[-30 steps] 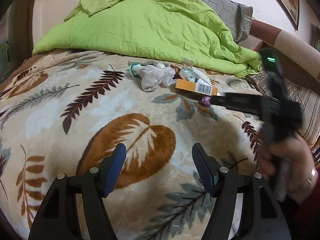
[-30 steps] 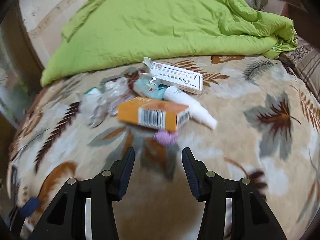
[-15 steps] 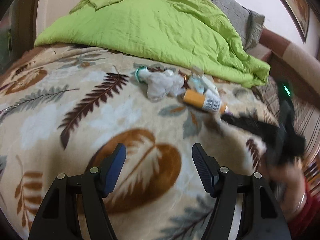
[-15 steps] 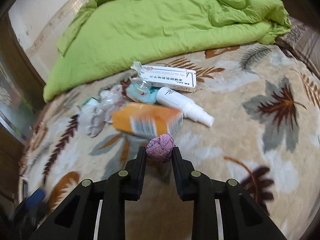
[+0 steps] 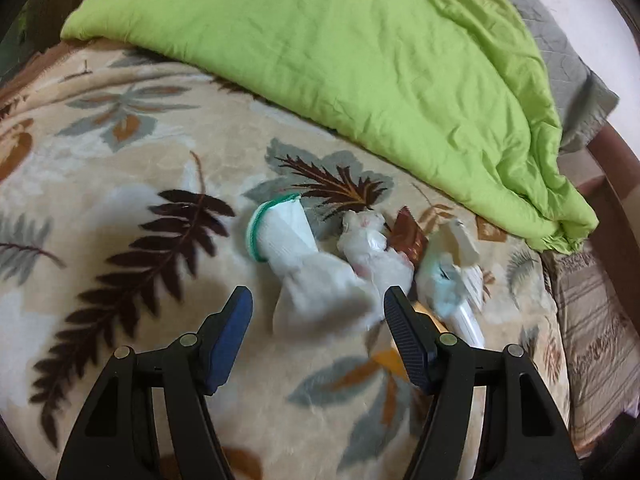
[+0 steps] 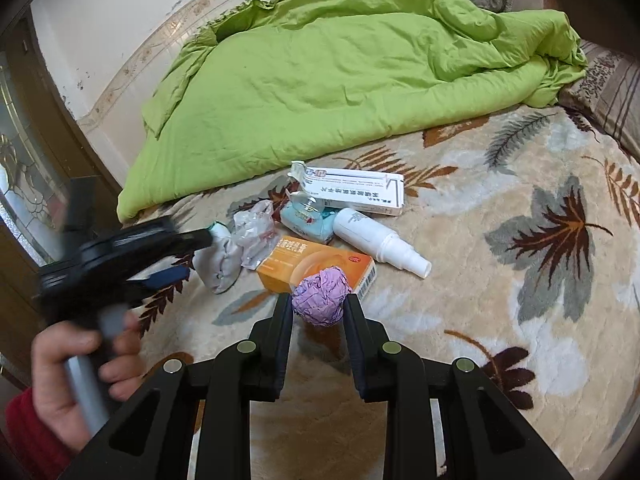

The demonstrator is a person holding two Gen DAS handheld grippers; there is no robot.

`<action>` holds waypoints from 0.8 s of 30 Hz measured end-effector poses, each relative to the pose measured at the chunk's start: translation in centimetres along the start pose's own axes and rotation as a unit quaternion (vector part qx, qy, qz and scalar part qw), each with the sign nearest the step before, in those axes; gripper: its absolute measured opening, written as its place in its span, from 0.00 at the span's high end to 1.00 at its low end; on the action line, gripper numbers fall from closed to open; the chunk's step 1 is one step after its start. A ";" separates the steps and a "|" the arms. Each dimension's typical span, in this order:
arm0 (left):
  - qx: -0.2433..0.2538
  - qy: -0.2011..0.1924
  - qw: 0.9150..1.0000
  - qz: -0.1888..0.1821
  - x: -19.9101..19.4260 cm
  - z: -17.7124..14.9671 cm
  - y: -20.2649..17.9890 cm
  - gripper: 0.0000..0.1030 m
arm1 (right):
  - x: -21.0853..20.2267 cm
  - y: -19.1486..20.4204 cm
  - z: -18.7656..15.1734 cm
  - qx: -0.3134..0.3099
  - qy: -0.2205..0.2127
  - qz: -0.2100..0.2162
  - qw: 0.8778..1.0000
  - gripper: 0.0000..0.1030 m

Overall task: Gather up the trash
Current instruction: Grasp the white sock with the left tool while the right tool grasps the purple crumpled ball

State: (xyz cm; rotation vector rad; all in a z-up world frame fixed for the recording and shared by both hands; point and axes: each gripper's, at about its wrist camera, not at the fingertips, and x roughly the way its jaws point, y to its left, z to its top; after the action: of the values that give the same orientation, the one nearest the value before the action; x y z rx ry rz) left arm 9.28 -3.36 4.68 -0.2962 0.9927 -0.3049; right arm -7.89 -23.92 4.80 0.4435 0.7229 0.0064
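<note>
A heap of trash lies on the leaf-patterned blanket (image 6: 500, 208). My right gripper (image 6: 318, 306) is shut on a crumpled purple paper ball (image 6: 321, 297), held just above the blanket in front of an orange box (image 6: 308, 266). Behind the box are a white spray bottle (image 6: 380, 242), a white carton (image 6: 352, 192), a teal packet (image 6: 308, 222) and a clear plastic wrapper (image 6: 254, 236). My left gripper (image 5: 318, 312) is open, its fingers on either side of a white sock with a green cuff (image 5: 296, 256). The left gripper (image 6: 184, 256) also shows blurred beside the sock (image 6: 222, 262).
A crumpled green quilt (image 5: 360, 52) covers the far half of the bed, close behind the trash. A grey pillow (image 5: 576, 80) lies at the back right. A striped cloth (image 6: 612, 92) lies at the bed's right edge. A person's hand (image 6: 72, 364) in a red sleeve holds the left gripper's handle.
The right gripper shut on the purple ball and lifted it slightly. The left gripper moved forward to the trash heap and now brackets the white sock.
</note>
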 end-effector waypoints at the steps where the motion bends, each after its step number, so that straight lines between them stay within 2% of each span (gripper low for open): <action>1: 0.001 0.008 1.000 0.001 0.9 0.1 0.0 0.44 | 0.0 0.0 0.0 -0.001 -0.001 0.002 1.000 0.73; 2: -0.002 0.017 1.000 -0.001 1.7 0.1 0.1 0.53 | -0.1 0.0 0.0 -0.002 -0.001 0.003 1.000 0.73; 4: -0.009 0.027 0.999 -0.018 2.8 -0.3 0.5 0.62 | -0.3 0.0 0.1 -0.001 -0.003 0.007 1.000 0.73; 8: 0.013 0.006 0.999 -0.028 1.2 -1.6 0.4 0.77 | -0.7 -0.3 0.2 0.002 -0.009 0.007 1.000 0.73; 16: 0.082 -0.020 0.995 -0.045 -6.1 -7.7 0.5 0.78 | -2.3 0.5 -0.7 -0.001 -0.018 -0.002 1.000 0.73; 20: 0.133 -0.038 0.989 -0.045 -10.2 -11.4 0.0 0.78 | -4.2 1.5 -2.9 -0.019 -0.013 -0.002 1.000 0.73; 24: 0.179 -0.065 0.981 -0.029 -13.5 -15.5 -0.2 0.77 | -6.2 2.4 -5.4 -0.037 -0.007 -0.003 0.999 0.73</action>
State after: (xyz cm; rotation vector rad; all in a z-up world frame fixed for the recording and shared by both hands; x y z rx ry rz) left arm -10.82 0.05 7.19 -0.0157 0.7838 -0.5039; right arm -15.75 -20.62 6.12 0.3710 0.7071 0.0245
